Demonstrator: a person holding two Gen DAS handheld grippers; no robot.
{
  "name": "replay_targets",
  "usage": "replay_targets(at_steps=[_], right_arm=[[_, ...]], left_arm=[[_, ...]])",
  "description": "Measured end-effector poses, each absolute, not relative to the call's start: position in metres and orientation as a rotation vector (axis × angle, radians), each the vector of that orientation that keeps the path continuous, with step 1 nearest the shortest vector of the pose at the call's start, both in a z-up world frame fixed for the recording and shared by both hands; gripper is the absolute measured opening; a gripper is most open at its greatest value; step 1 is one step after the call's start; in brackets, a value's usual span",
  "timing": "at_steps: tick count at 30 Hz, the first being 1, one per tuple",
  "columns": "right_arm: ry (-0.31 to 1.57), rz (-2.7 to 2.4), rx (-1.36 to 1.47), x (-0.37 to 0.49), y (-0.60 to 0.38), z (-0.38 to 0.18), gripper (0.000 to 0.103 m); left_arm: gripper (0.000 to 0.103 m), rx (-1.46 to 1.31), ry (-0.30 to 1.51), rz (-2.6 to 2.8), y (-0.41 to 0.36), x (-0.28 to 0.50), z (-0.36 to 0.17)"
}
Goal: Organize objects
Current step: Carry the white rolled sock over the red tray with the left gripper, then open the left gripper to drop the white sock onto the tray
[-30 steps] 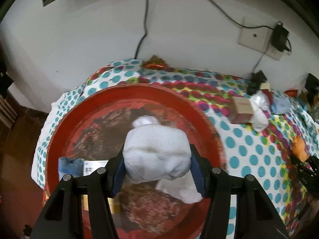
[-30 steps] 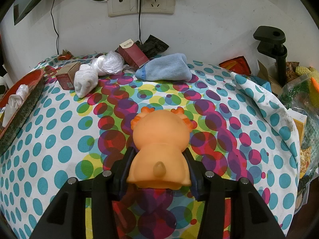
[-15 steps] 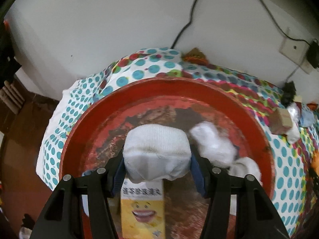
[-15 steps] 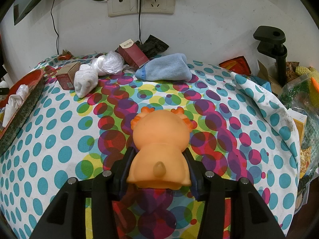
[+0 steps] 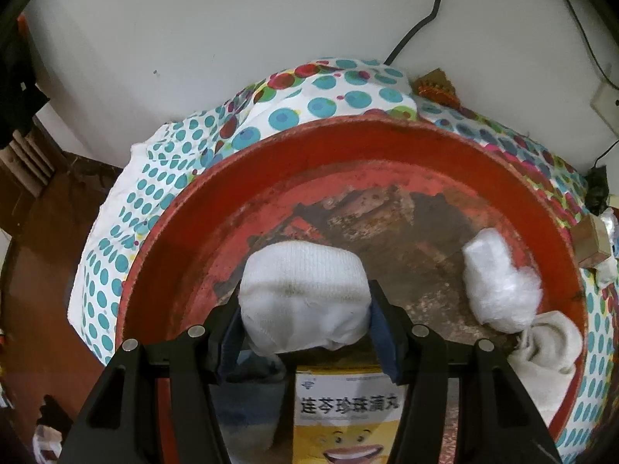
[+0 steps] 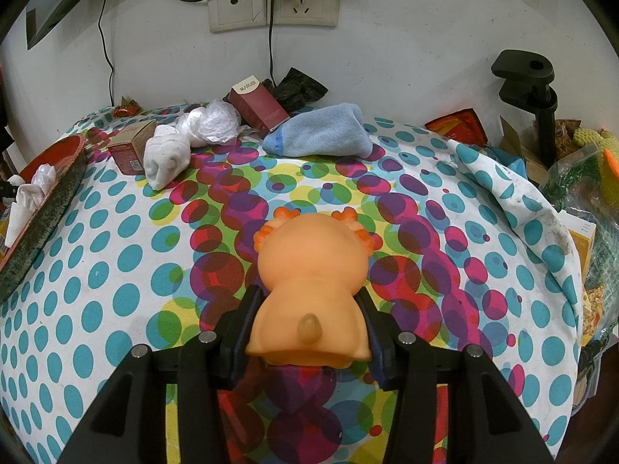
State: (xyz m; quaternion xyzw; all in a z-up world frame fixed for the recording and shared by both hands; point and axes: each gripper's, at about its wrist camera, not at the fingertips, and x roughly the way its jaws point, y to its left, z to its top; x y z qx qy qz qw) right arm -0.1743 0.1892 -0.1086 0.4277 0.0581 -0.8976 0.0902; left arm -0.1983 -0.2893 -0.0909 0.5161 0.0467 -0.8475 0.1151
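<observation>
Gripping white sock [image 5: 303,295], orange toy [image 6: 311,290]

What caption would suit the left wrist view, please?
Left tool holds a rolled white sock over the red tray.

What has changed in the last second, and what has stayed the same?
The left gripper, shut on the white sock, swung left over the red tray; the plastic wad now lies to its right and the yellow box beneath it. Nothing was released. The right gripper stays shut on the orange toy, unmoved.
</observation>
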Motion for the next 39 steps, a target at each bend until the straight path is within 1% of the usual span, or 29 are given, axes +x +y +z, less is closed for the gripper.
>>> replay_targets(at_steps=[6, 13, 24, 26, 29, 36, 39], right_arm=[[0.173, -2.668, 1.271, -0.174, 0.190, -0.109, 0.049], [0.176, -2.665, 1.269, -0.174, 0.191, -0.109, 0.049], [0.175, -2.663, 1.268, -0.175, 0.191, -0.109, 0.049], [0.175, -2.663, 1.268, -0.175, 0.191, -0.109, 0.049], [0.176, -2.663, 1.268, -0.175, 0.191, -0.108, 0.049], [0.175, -2.662, 1.268, -0.175, 0.191, -0.108, 0.050], [0.176, -2.662, 1.268, -0.175, 0.191, -0.108, 0.050]], left_arm=[[0.054, 1.511, 0.171, -2.479, -0.296, -0.200, -0.094], [0.056, 1.520, 0.146, -2.481, -0.294, -0.203, -0.097], [0.057, 1.523, 0.157, -2.484, -0.295, -0.201, -0.095], [0.061, 1.522, 0.168, -2.490, -0.294, -0.200, -0.093], [0.065, 1.520, 0.182, -2.497, -0.294, -0.199, -0.090], [0.069, 1.506, 0.175, -2.511, -0.290, -0.193, -0.080], [0.073, 1.493, 0.171, -2.523, -0.287, -0.189, -0.072]])
